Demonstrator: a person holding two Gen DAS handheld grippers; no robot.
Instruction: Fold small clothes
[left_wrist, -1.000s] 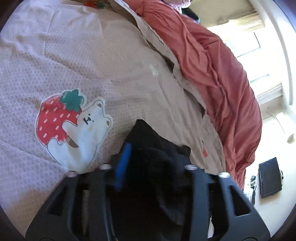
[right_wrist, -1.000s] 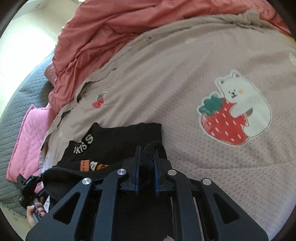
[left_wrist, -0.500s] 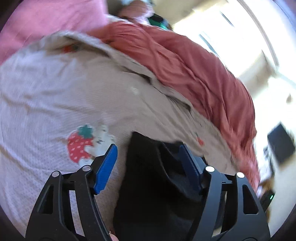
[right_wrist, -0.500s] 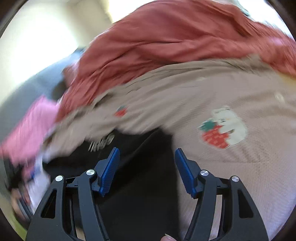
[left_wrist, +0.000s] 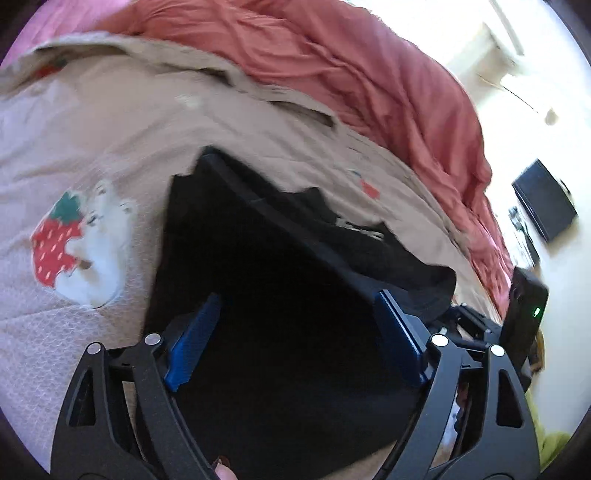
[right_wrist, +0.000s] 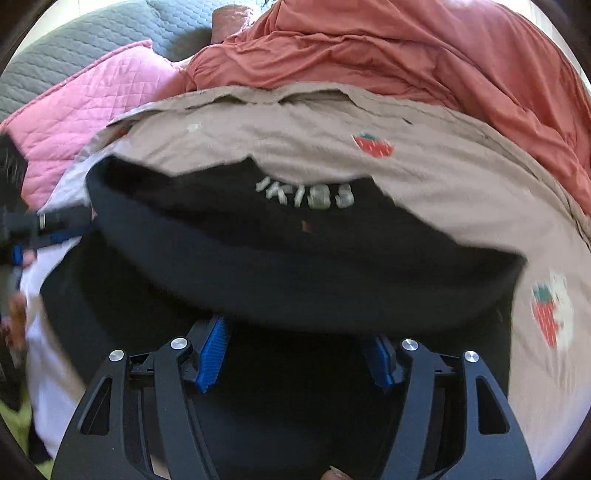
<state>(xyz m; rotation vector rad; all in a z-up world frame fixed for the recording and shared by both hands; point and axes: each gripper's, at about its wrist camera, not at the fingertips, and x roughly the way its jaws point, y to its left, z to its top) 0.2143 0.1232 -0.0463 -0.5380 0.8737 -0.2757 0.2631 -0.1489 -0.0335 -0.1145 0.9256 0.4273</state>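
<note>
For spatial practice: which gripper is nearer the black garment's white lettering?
Probably right. The right gripper has the lettering straight ahead; from the left gripper it lies farther, rightward.

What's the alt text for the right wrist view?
The open right gripper hovers over a folded black cotton garment with pale lettering, blue-padded fingers spread apart. It lies on a beige strawberry-print blanket, with a rumpled rust-red duvet behind.

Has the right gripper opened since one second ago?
Yes. The right gripper then pinched the black garment; now its jaws stand wide apart above it, near the strawberry bedspread.
</note>
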